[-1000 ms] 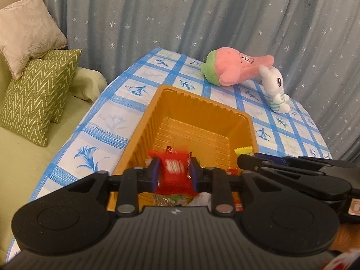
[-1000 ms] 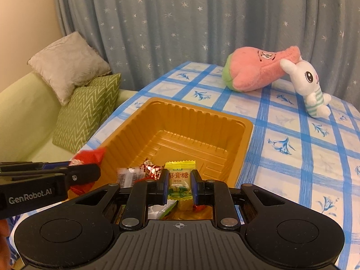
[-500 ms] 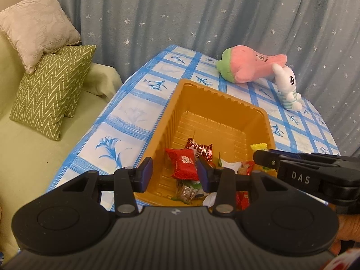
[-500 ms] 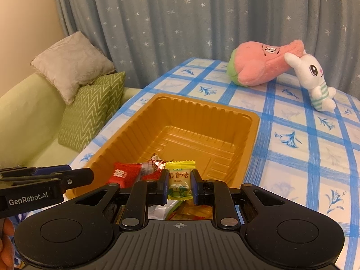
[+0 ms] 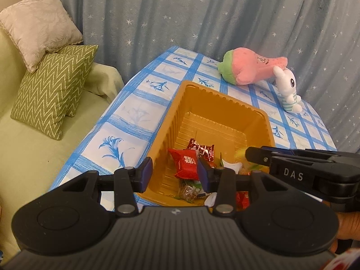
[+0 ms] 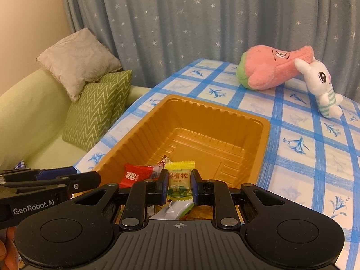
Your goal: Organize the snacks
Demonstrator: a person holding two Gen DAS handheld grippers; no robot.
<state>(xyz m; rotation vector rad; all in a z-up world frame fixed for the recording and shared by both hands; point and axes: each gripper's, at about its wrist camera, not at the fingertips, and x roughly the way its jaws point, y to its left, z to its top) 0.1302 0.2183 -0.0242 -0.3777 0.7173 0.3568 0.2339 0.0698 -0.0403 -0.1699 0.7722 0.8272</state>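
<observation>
Two claws hover over the orange tray [image 6: 265, 126]: right claw [image 6: 179, 187], marked "DAS", grips a yellow candy packet [image 6: 180, 180]. Left claw [image 5: 175, 174], marked "GenRobot.AI", has just been opening, empty, above the red packet [image 5: 185, 163] lying in the tray.

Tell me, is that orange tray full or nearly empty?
Mostly empty. The orange tray holds a small heap of wrapped snacks at its near end, among them a red packet; the ribbed floor beyond them is bare.

Ahead of our grippers we see an orange-brown tray [image 6: 258, 121] on a white tablecloth [image 6: 315, 157] checked in blue with blue flower prints. Nearest our fingers lie a red packet [image 5: 186, 163] with white print and a yellow-and-green candy packet [image 6: 179, 180]. Beyond are a pink-and-green plush [image 6: 270, 69], a white rabbit plush [image 6: 321, 83] with green stripes, and a grey-blue curtain [image 6: 202, 22] dotted with white stars.
</observation>
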